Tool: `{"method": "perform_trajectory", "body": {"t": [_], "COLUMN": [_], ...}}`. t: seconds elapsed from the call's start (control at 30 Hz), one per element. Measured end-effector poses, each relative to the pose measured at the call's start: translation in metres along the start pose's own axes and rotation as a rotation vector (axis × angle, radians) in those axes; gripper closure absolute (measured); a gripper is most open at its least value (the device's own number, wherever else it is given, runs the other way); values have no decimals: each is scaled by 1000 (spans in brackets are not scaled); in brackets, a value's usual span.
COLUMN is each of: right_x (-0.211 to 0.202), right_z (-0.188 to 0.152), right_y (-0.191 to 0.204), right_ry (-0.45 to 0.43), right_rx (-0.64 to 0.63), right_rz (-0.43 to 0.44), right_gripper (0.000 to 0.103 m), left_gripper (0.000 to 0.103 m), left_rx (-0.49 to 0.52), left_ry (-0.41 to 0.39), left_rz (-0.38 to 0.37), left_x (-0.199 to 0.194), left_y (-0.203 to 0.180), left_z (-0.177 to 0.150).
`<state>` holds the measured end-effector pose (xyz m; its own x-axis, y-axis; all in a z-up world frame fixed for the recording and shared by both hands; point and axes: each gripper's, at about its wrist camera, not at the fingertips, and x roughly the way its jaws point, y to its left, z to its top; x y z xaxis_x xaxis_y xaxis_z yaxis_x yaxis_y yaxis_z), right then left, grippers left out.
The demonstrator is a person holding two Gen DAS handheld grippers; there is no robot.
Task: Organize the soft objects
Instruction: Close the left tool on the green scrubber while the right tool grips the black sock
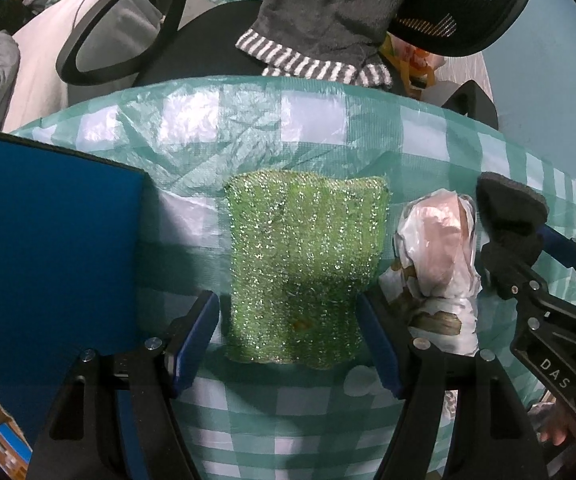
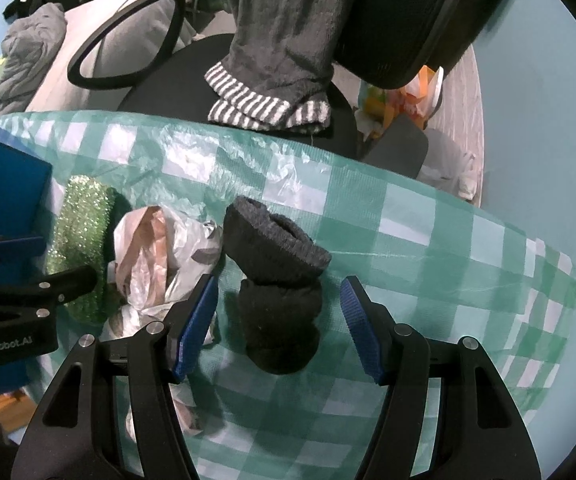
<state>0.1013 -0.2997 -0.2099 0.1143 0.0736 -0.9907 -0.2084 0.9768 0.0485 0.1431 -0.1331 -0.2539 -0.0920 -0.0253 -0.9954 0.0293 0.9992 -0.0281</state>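
Nothing sorted yet: my left tongs (image 1: pixel 288 336) open astride green scrubber (image 1: pixel 306 268), right tongs (image 2: pixel 279 328) open astride dark sock (image 2: pixel 277 280); crumpled bag (image 2: pixel 159 256) untouched.

scourer (image 1: pixel 306 268): glittery green; sock (image 2: pixel 275 280): dark grey; cloth (image 2: pixel 428 216): green-white check (gingham)

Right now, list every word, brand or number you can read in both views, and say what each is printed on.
"DAS": white letters on the black body of the right gripper, seen in the left wrist view.
"GenRobot.AI": pale letters on the black body of the left gripper, seen in the right wrist view.
Nothing else carries readable text.
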Motion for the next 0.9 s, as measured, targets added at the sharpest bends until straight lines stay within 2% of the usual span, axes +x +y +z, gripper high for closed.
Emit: {"method": "perform_trajectory", "body": {"t": [0.03, 0.1, 0.13, 0.17, 0.53, 0.73, 0.8, 0.9], "right_x": [1, 4, 3, 2, -8, -17, -19, -24], "right_z": [-1, -3, -3, -4, -13, -17, -18, -20], "right_y": [0, -1, -1, -2, -8, -10, -9, -6], "right_ry": [2, 14, 7, 3, -24, -37, -39, -49], "right_rx": [1, 7, 7, 9, 62, 95, 97, 89], "right_rz": [0, 4, 0, 1, 29, 37, 39, 39], "right_gripper": [45, 58, 60, 65, 68, 68, 68, 68], "left_gripper": [30, 30, 30, 30, 31, 50, 66, 77], "left_rx": [-2, -3, 0, 2, 3, 15, 20, 41], "left_ry": [4, 12, 16, 19, 3, -34, -45, -51], "left_rz": [-3, -8, -7, -5, 2, 24, 26, 24], "left_x": [1, 3, 6, 7, 11, 6, 4, 2], "left_y": [0, -1, -1, -2, -4, -4, -3, -4], "left_z": [0, 0, 1, 1, 0, -5, -6, -7]}}
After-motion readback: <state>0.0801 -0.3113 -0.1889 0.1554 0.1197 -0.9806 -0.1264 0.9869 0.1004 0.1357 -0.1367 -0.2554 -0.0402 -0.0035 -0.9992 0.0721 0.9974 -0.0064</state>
